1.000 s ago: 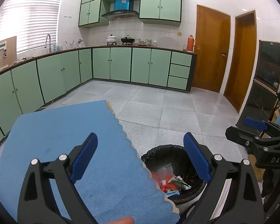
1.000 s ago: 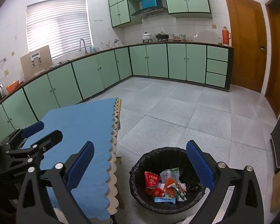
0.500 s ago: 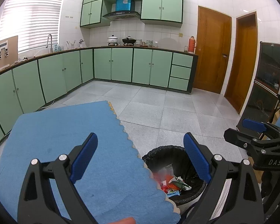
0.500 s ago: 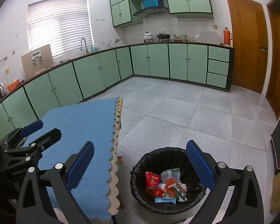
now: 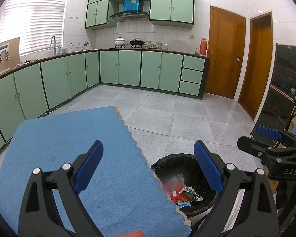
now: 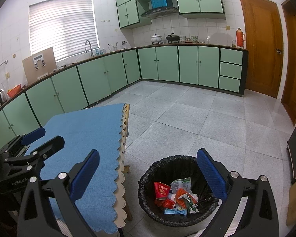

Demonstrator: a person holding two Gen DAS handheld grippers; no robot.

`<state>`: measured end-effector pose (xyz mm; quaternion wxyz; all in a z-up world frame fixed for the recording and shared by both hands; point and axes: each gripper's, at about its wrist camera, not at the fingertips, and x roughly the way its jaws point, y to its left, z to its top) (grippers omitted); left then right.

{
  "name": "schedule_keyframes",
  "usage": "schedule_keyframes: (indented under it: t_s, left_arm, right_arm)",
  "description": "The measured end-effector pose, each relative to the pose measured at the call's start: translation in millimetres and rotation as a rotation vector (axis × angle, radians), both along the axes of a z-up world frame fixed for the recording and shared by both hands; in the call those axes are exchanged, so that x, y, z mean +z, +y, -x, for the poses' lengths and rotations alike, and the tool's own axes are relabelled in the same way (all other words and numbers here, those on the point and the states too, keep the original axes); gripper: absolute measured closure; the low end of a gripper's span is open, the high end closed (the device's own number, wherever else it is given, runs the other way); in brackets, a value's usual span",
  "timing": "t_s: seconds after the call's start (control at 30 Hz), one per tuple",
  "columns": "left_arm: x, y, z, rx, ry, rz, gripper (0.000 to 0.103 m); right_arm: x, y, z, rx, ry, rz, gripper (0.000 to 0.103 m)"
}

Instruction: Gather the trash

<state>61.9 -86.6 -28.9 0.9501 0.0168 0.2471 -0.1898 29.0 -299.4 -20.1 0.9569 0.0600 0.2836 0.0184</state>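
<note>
Left gripper has its jaws spread wide, nothing between the blue pads, held over the near edge of the blue tablecloth with its right finger over the bin. Right gripper is likewise fully spread and empty, straddling the gap between the table edge and the trash bin. Each gripper shows in the other's view: the right one at the far right of the left wrist view, the left one at the lower left of the right wrist view, both spread. Bin stands on the floor just beside the table's scalloped edge, lined with a black bag, holding the trash: a red packet, white and green wrappers, orange bits, a blue piece at the bottom, all piled loosely inside. Tablecloth top is bare blue fabric. Beyond, grey tiled floor, then an L-shaped run of green cabinets with a sink tap, pots on the stove, and a red thermos on the counter. Wooden doors at the right, window blinds at the left.
</note>
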Motion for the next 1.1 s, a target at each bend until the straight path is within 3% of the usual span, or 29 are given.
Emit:
schedule_keyframes:
  t_s: [1.1]
  left_arm:
    - [-1.6, 5.0, -1.1, 0.0, 0.006, 0.0, 0.013]
  right_arm:
    - [-1.3, 0.2, -1.6, 0.0, 0.005, -0.002, 0.006]
